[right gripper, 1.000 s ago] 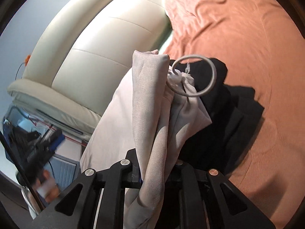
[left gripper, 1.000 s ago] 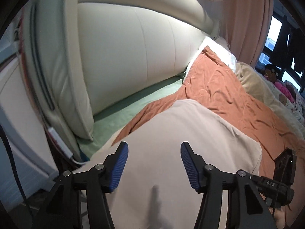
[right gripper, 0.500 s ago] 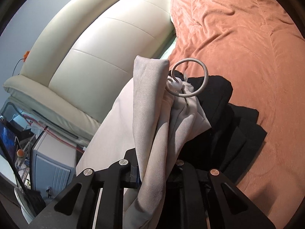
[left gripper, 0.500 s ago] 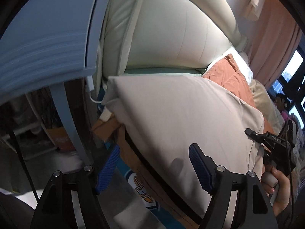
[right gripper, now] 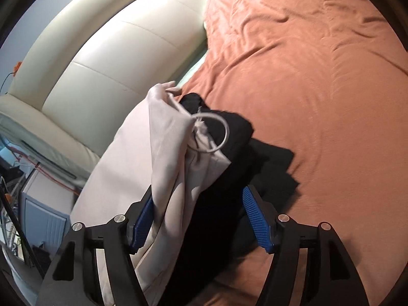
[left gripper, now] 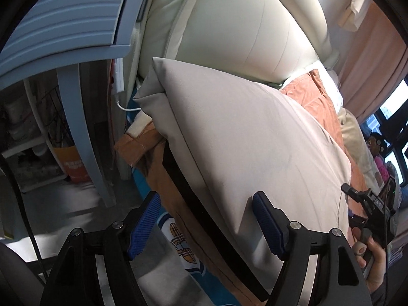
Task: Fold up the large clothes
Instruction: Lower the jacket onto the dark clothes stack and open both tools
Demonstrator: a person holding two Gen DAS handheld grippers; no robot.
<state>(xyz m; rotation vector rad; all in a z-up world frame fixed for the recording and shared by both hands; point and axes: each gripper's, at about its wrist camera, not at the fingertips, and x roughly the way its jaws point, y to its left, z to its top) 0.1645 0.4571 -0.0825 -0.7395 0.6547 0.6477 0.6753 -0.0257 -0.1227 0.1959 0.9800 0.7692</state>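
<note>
A large beige cloth (left gripper: 255,140) lies spread over the corner of the bed, with a black edge and an orange blanket's hem hanging under it. My left gripper (left gripper: 205,196) is open at the bed's side. The cloth's lower edge runs between its blue pads (left gripper: 142,229), which do not touch it. My right gripper (right gripper: 198,191) is opening. A bunched beige fold (right gripper: 168,153) with a white ring (right gripper: 213,132) stands between its jaws, resting by the left pad, free of the right one. A black garment (right gripper: 229,178) lies under the fold. A hand (left gripper: 374,262) holds the right gripper (left gripper: 367,204).
An orange blanket (right gripper: 306,76) covers the bed. A cream padded headboard (left gripper: 242,25) stands behind the cloth. A blue-grey cabinet (left gripper: 63,25) and floor clutter sit left of the bed. A pink curtain (left gripper: 369,63) and window are at the far right.
My right jaws have parted from the beige fold, which sags a little lower. My left gripper has dropped from above the cloth to the bed's side edge, rolled, and widened slightly.
</note>
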